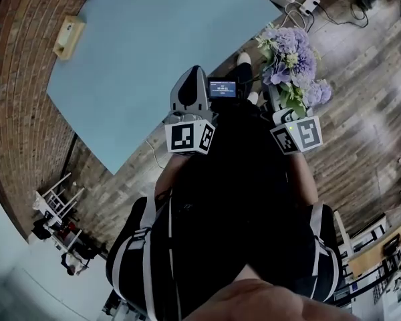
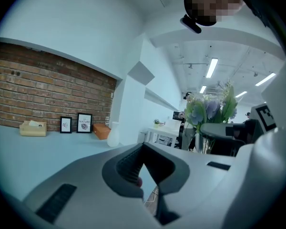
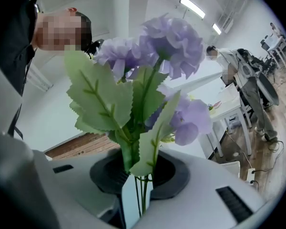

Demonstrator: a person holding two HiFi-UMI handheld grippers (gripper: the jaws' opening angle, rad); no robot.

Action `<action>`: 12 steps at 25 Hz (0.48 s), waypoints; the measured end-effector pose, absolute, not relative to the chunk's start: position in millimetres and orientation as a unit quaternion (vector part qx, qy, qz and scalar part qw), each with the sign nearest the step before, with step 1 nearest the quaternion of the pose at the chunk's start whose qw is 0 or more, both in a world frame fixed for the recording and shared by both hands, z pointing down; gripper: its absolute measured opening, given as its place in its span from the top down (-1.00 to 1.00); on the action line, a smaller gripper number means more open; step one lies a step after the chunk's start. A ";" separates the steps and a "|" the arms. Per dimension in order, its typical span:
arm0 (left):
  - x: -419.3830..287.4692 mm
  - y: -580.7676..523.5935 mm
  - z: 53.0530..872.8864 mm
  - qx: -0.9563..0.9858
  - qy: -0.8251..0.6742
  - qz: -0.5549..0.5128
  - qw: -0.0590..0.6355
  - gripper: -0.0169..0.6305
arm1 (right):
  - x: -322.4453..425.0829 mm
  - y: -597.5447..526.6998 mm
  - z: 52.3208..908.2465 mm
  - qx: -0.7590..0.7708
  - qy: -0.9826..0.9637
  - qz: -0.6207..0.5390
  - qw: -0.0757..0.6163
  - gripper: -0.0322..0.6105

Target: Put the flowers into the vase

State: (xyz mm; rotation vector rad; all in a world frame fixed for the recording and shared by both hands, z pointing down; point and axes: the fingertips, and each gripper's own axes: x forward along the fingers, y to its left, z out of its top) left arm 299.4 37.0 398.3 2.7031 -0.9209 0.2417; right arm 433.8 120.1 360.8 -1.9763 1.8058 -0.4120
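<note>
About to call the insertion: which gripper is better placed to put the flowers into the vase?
Right. The right gripper is shut on the flowers at their stems; the left gripper is shut and empty. The white vase stands on the blue table, so probably only a carry remains.

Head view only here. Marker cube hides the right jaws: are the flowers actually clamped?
Observer: Yes. In the right gripper view, the right gripper is shut on the stems of the flowers, just below the leaves.
Operator: Left one carrying anything?
Observer: No. The left gripper has its jaws together at the tips, nothing between them.
Operator: No vase on my screen.
Observer: The left gripper view shows a white vase upright on the blue table, beside an orange box.
</note>
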 end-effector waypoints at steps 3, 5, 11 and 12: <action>316.3 2.1 408.6 0.928 -0.330 0.066 0.157 0.84 | 444.1 81.3 358.0 -0.702 0.670 -0.146 0.193 0.60; 336.1 -19.3 409.7 0.925 -0.337 0.044 0.172 0.84 | 458.4 61.5 355.1 -0.698 0.681 -0.140 0.171 0.60; 379.6 -63.9 411.3 0.905 -0.370 -0.002 0.210 0.84 | 502.1 11.1 360.0 -0.679 0.706 -0.162 0.124 0.60; 381.1 -69.8 412.5 0.902 -0.374 0.001 0.214 0.84 | 506.9 3.0 359.3 -0.676 0.707 -0.167 0.123 0.60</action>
